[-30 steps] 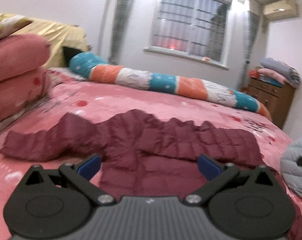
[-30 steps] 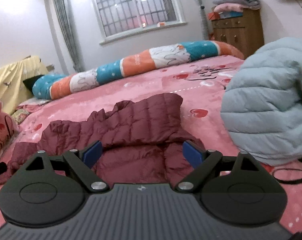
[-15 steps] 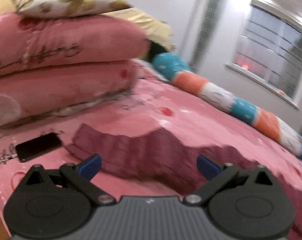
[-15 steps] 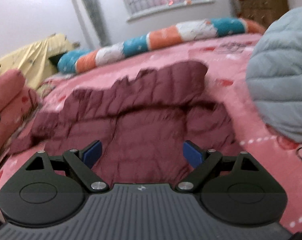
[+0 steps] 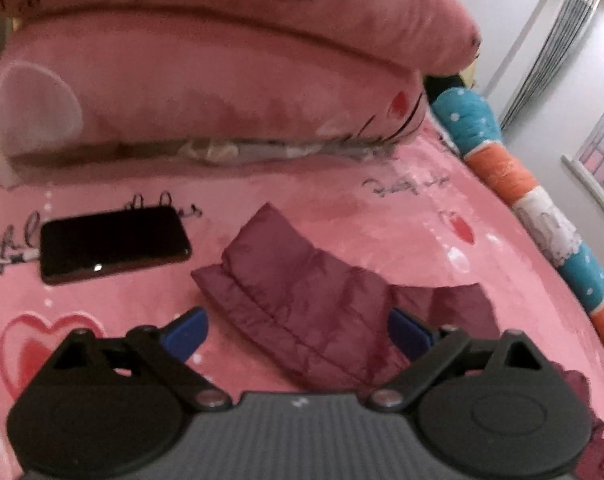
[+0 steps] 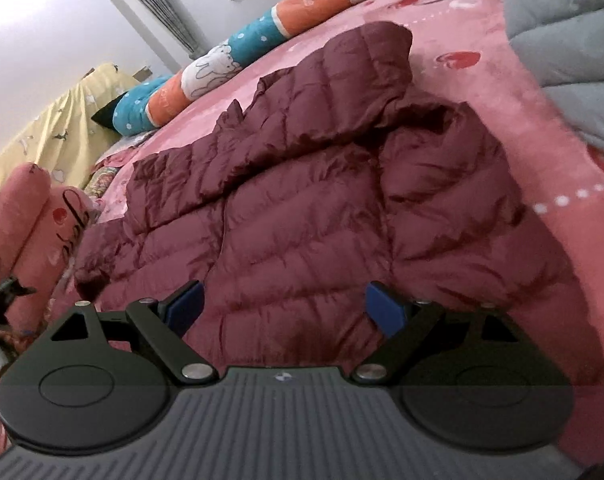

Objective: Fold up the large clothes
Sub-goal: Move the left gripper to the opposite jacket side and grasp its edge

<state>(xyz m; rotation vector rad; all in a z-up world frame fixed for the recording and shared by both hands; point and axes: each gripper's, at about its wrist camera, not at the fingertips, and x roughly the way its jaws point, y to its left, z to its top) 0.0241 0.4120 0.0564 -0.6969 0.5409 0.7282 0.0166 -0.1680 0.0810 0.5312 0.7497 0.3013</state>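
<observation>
Maroon quilted puffer jacket (image 6: 302, 208) is lying spread on pink bed, front up, crumpled w/ far edge bunching into a ridge. One sleeve (image 5: 302, 292) is stretching out flat toward the pillows, cuff end lying just beside a black phone, not touching. Other side is folding over near the grey garment.
</observation>
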